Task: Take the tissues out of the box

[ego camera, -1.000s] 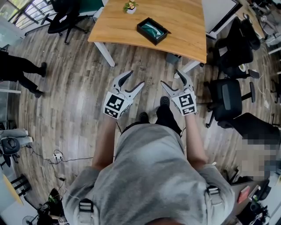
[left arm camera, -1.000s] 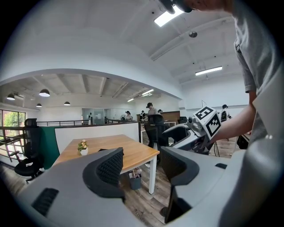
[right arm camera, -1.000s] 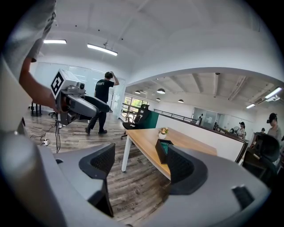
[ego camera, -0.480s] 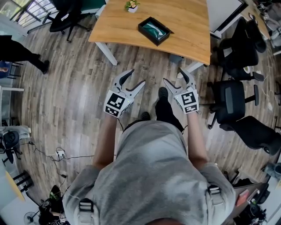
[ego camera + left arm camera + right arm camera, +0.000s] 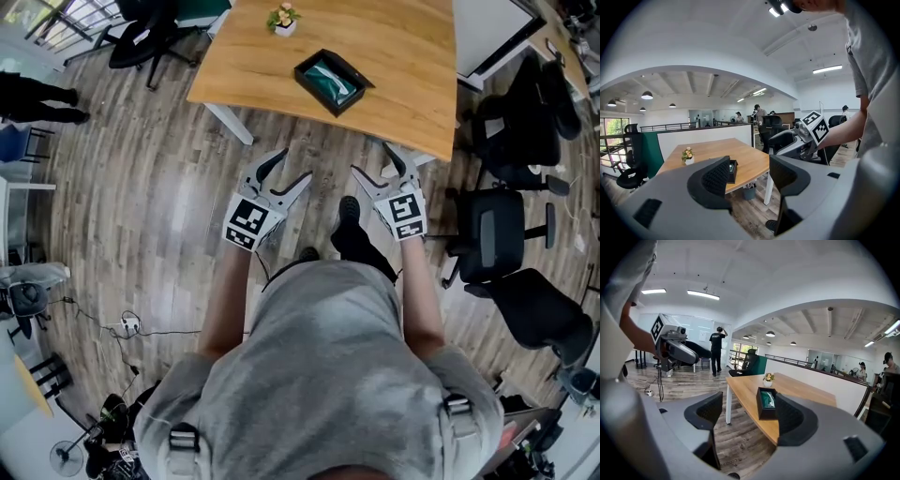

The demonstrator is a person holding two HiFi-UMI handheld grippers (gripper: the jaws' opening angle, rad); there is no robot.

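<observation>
A black tissue box with teal tissue showing in its top lies on the wooden table ahead of me. The right gripper view shows that tissue box near the table's front edge. In the left gripper view the tissue box peeks out behind one jaw. My left gripper and right gripper are both open and empty, held side by side over the floor, well short of the table.
A small potted plant stands at the table's far side. Black office chairs crowd the right. More chairs sit at the far left, and a person walks there. Cables lie on the floor to my left.
I have stepped slightly toward the table, so it and the box sit a little lower in view. Both grippers stay open. The person at the left has moved.
</observation>
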